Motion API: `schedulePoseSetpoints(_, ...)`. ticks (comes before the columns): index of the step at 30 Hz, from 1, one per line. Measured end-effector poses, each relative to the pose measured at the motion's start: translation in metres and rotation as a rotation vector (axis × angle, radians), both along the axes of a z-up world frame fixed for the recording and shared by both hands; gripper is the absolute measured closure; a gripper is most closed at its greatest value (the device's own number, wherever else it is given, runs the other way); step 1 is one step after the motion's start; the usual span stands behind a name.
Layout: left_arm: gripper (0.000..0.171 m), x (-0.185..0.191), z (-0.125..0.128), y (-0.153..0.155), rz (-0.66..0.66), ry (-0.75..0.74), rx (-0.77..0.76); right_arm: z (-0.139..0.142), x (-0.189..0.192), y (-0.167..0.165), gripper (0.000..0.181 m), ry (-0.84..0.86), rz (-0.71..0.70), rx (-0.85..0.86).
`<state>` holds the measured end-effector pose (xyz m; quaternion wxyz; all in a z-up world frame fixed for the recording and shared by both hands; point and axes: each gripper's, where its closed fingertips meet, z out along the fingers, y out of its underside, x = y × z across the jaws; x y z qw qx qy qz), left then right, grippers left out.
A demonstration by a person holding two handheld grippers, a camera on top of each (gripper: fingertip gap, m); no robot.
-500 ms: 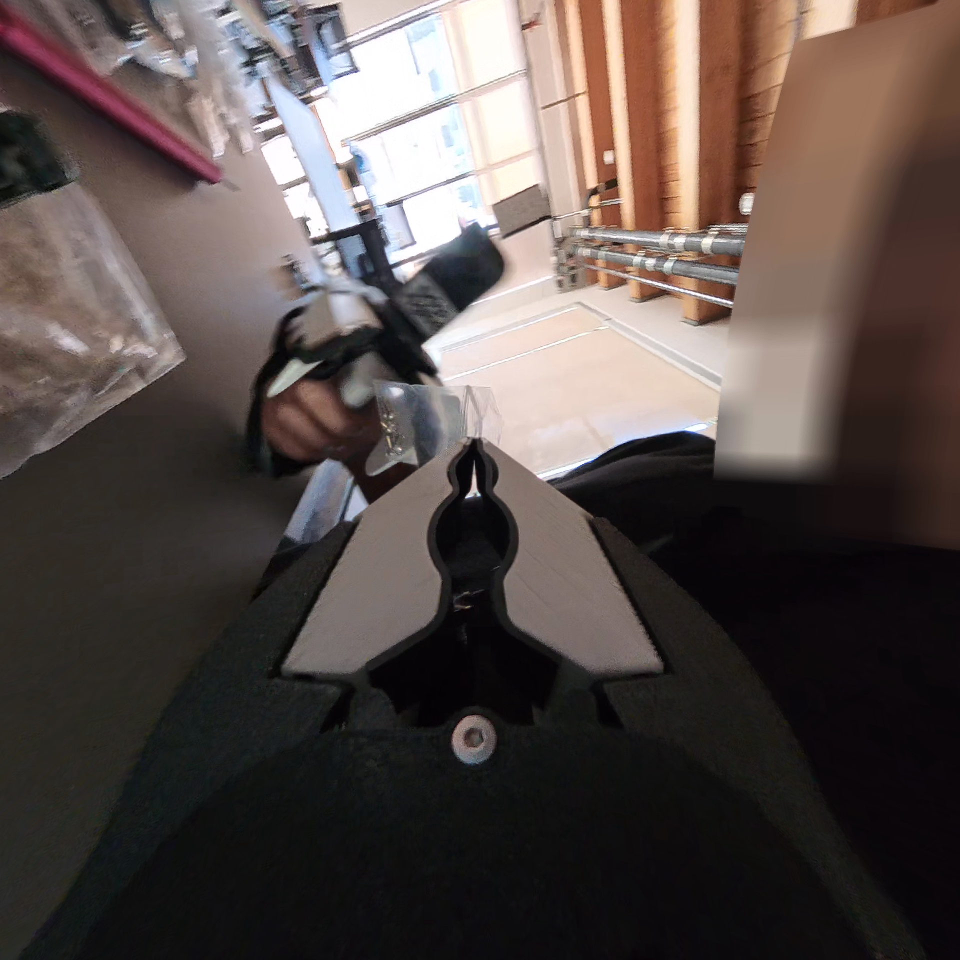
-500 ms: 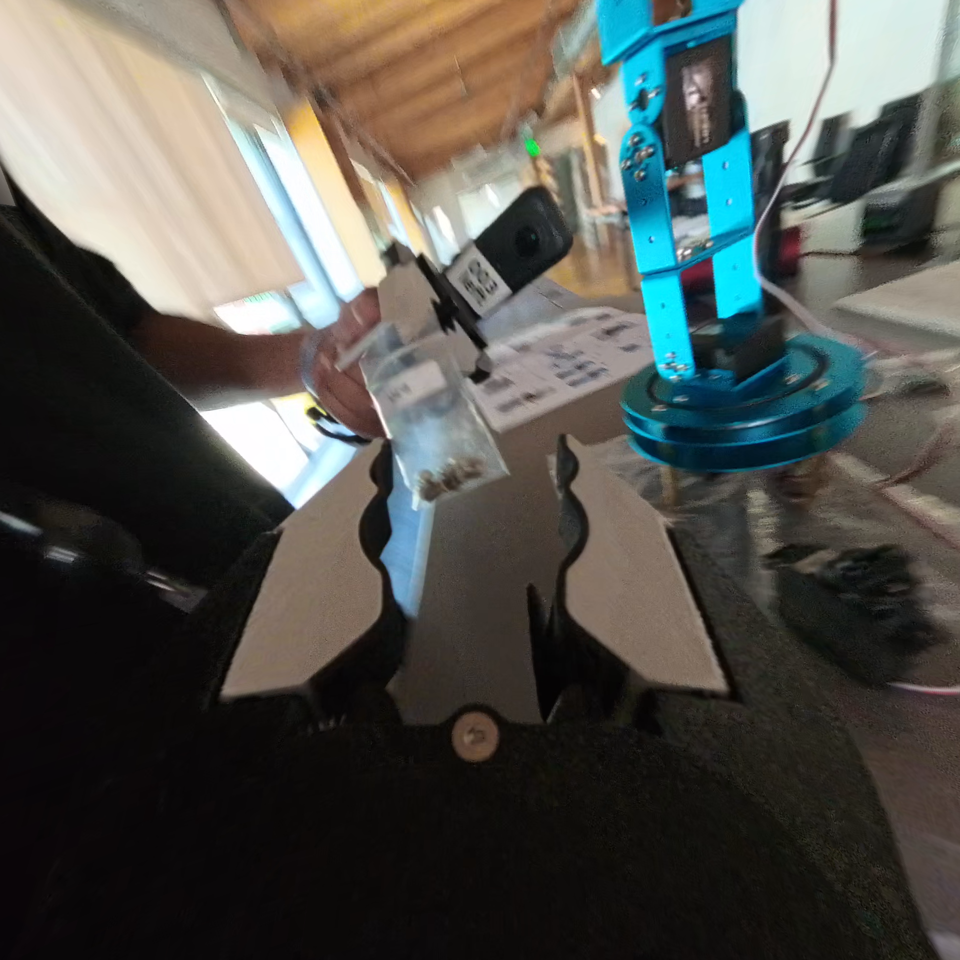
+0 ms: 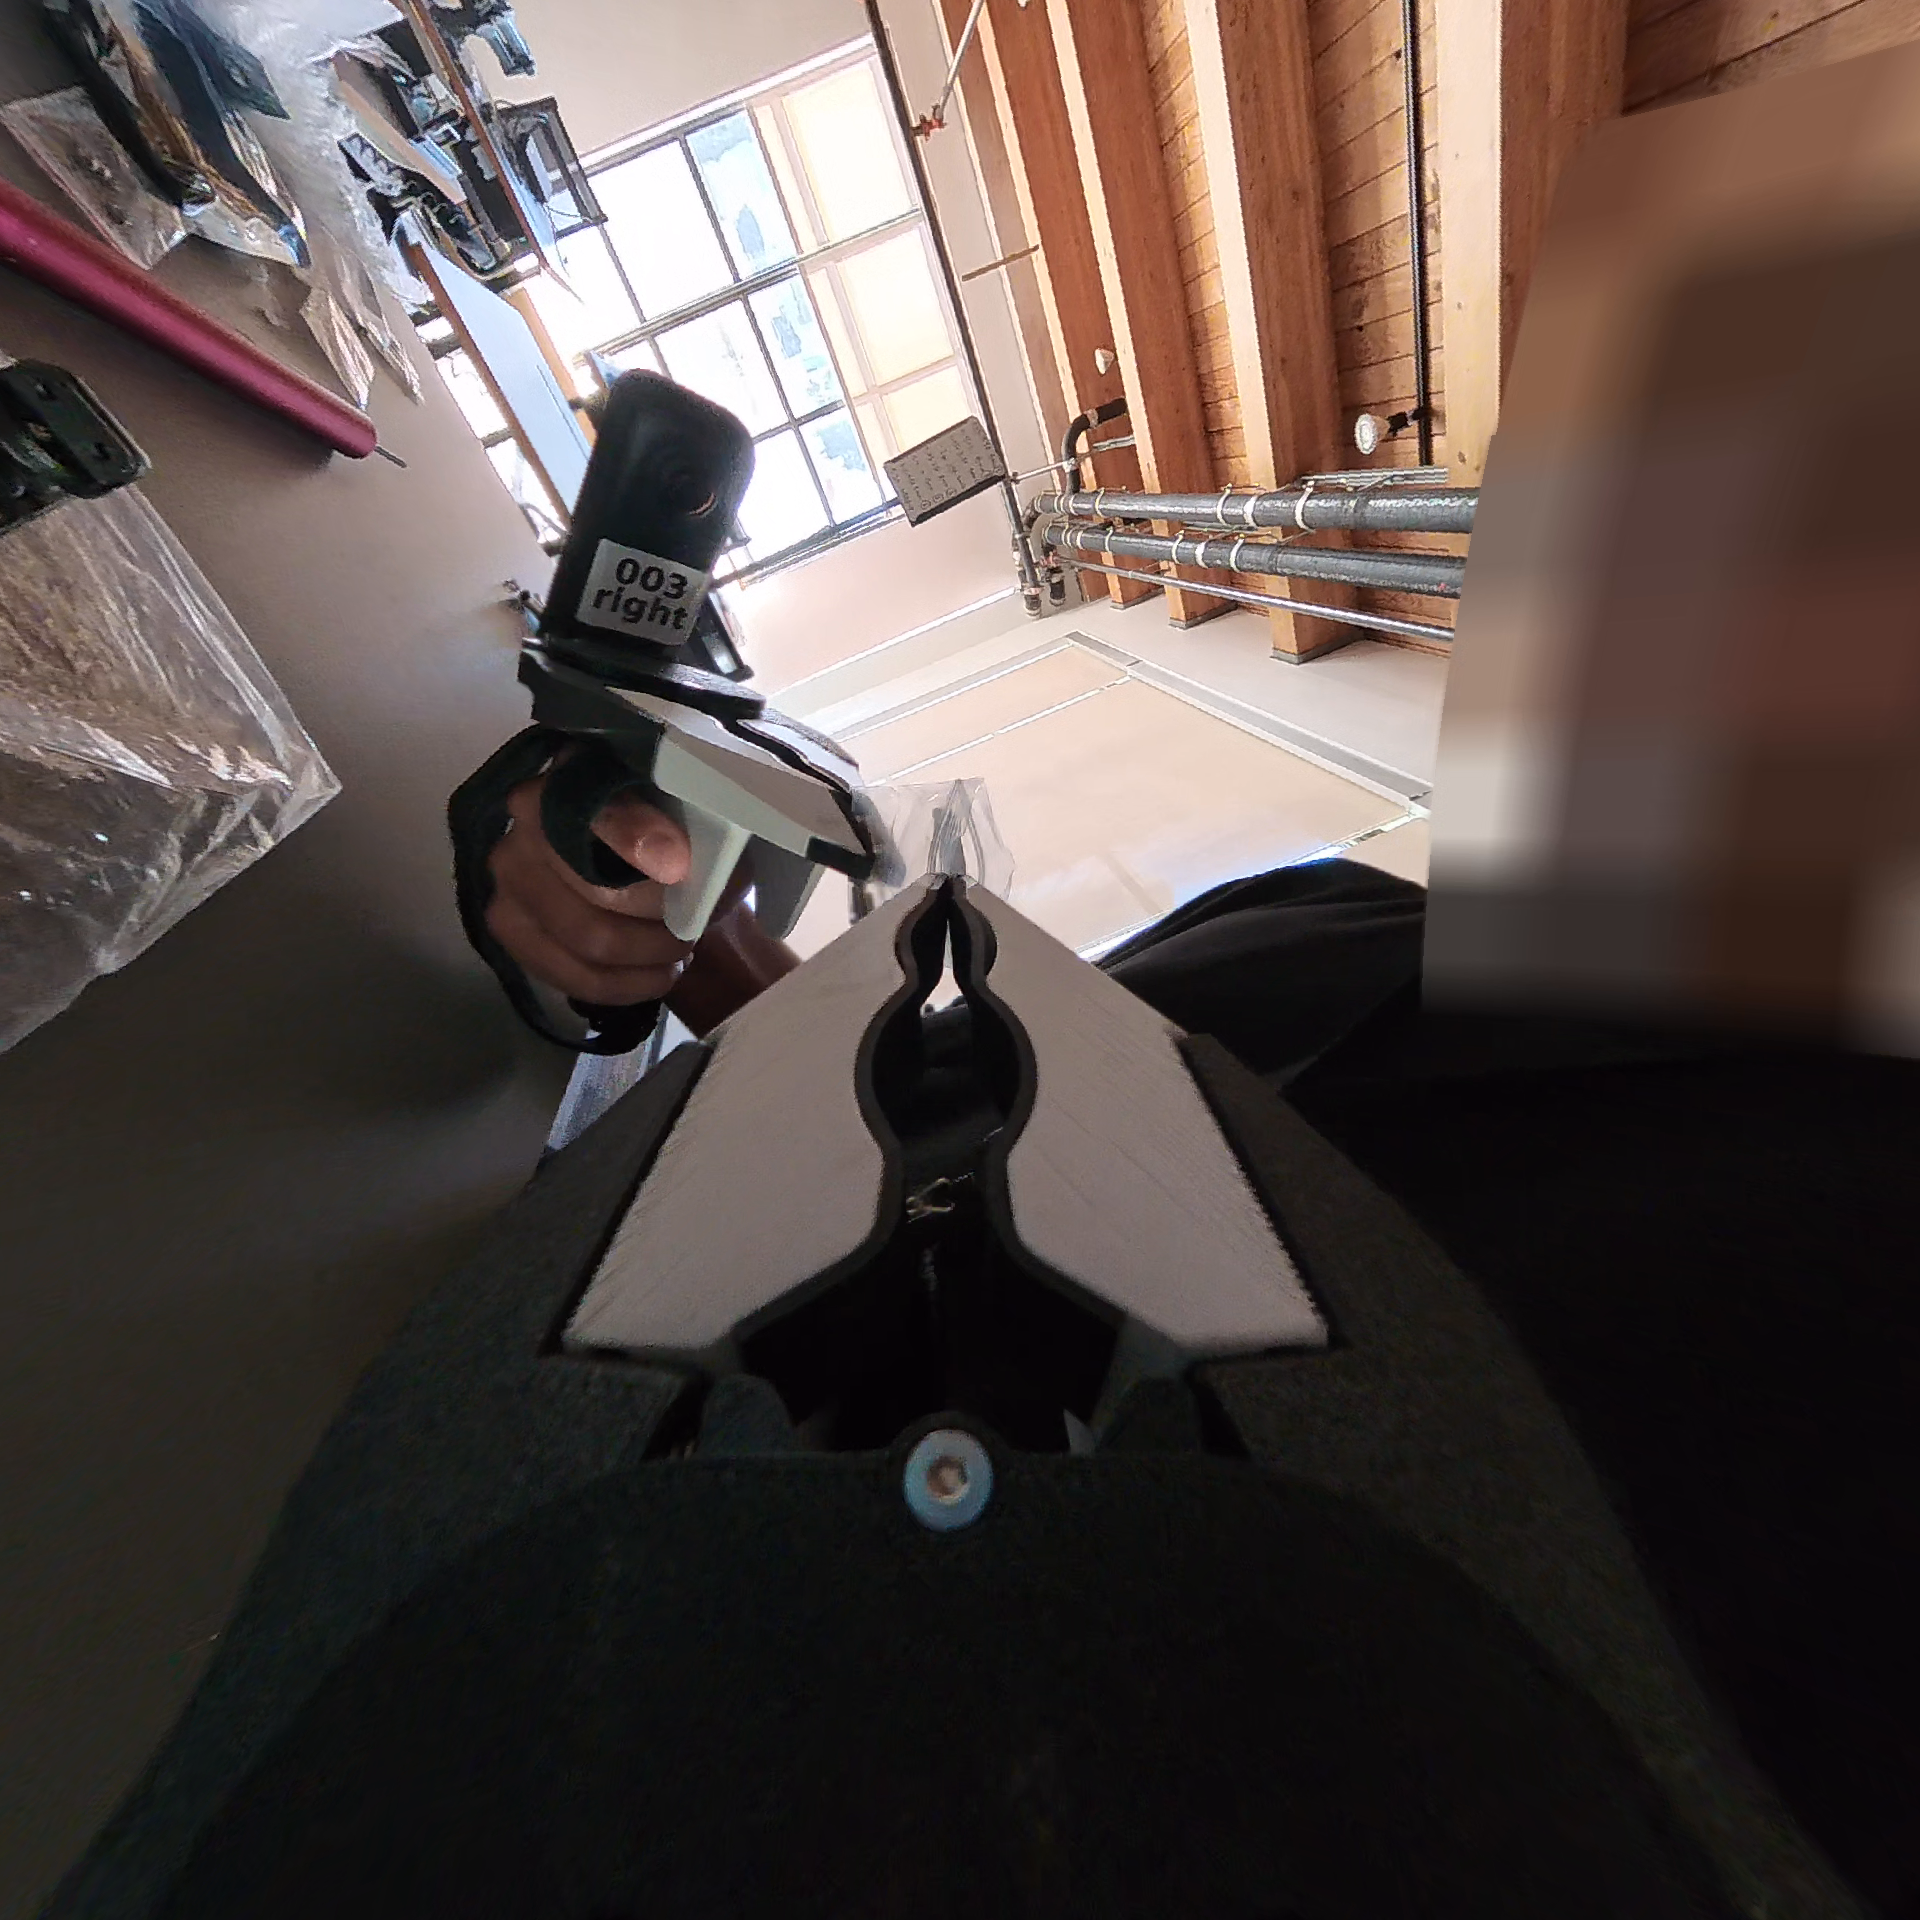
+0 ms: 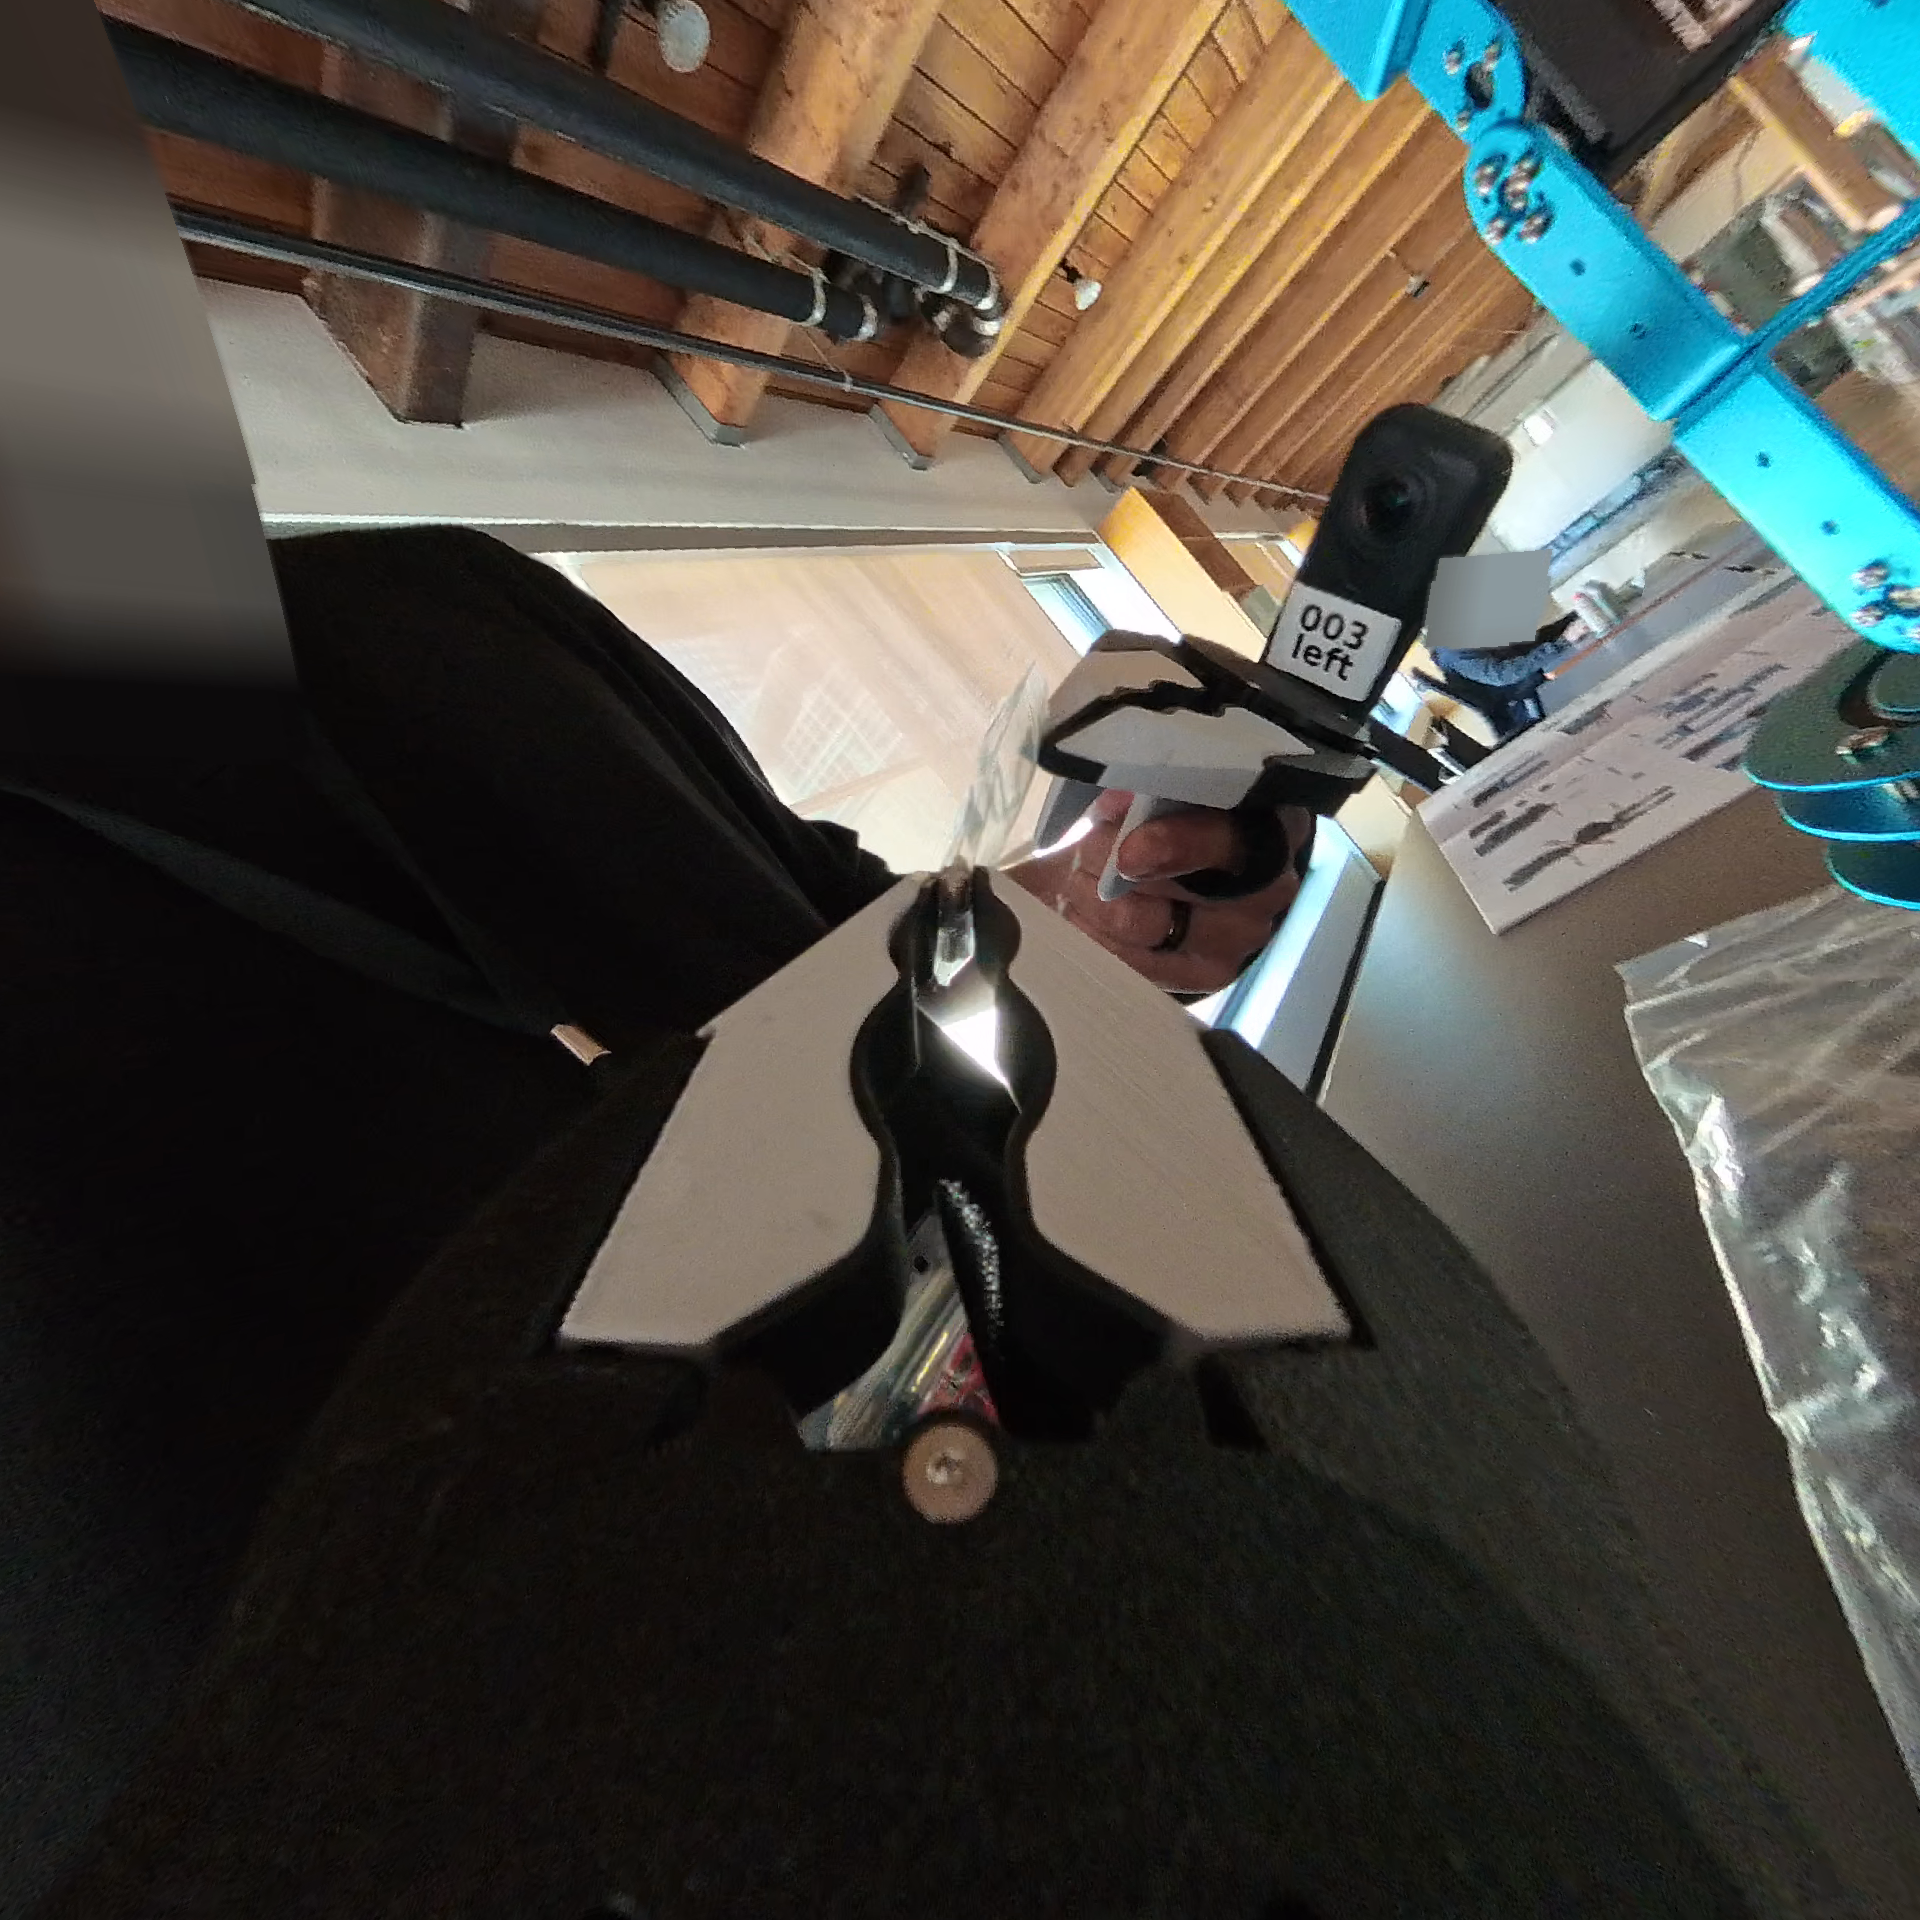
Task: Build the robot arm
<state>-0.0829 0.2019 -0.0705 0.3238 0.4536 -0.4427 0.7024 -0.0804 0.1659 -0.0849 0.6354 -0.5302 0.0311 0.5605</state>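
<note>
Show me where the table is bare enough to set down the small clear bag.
Bare grey-brown tabletop lies beside the large clear plastic bag, toward the near edge. Another strip runs between the white printed sheet and the crinkled plastic wrap. Crowded: the heap of packets beyond the magenta bar.

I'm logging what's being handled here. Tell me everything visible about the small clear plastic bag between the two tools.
The small clear plastic bag is thin, glossy and crinkled, held in the air edge-on to both cameras. The left tool pinches one edge with its tips shut; the right tool clamps another part. Small metal pieces show faintly inside. Nothing else touches it.
</note>
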Motion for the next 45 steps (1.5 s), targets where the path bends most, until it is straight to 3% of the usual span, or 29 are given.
schedulePoseSetpoints(3,0.171,0.003,-0.010,0.003,0.020,-0.021,0.058,-0.011,0.008,0.005,0.176,-0.063,-0.058,-0.079)
schedulePoseSetpoints(8,0.170,0.018,-0.053,0.001,0.080,-0.010,0.242,-0.043,0.023,0.001,0.177,-0.246,-0.152,-0.283)
schedulePoseSetpoints(11,0.145,0.028,-0.087,-0.003,0.114,0.035,0.352,-0.068,0.043,-0.015,0.176,-0.319,-0.217,-0.422)
schedulePoseSetpoints(16,0.146,0.030,-0.127,-0.008,0.165,0.036,0.527,-0.107,0.098,-0.054,0.176,-0.382,-0.352,-0.646)
schedulePoseSetpoints(21,0.146,0.024,-0.137,-0.023,0.142,-0.042,0.655,-0.136,0.122,-0.070,0.176,-0.404,-0.321,-0.827)
schedulePoseSetpoints(25,0.146,0.023,-0.135,-0.026,0.147,-0.097,0.705,-0.136,0.128,-0.072,0.176,-0.544,-0.274,-0.891)
schedulePoseSetpoints(32,0.146,0.019,-0.133,-0.016,0.184,-0.124,0.738,-0.129,0.123,-0.064,0.176,-0.622,-0.205,-0.913)
schedulePoseSetpoints(45,0.145,0.014,-0.142,-0.009,0.183,-0.128,0.783,-0.133,0.127,-0.069,0.176,-0.686,-0.207,-0.956)
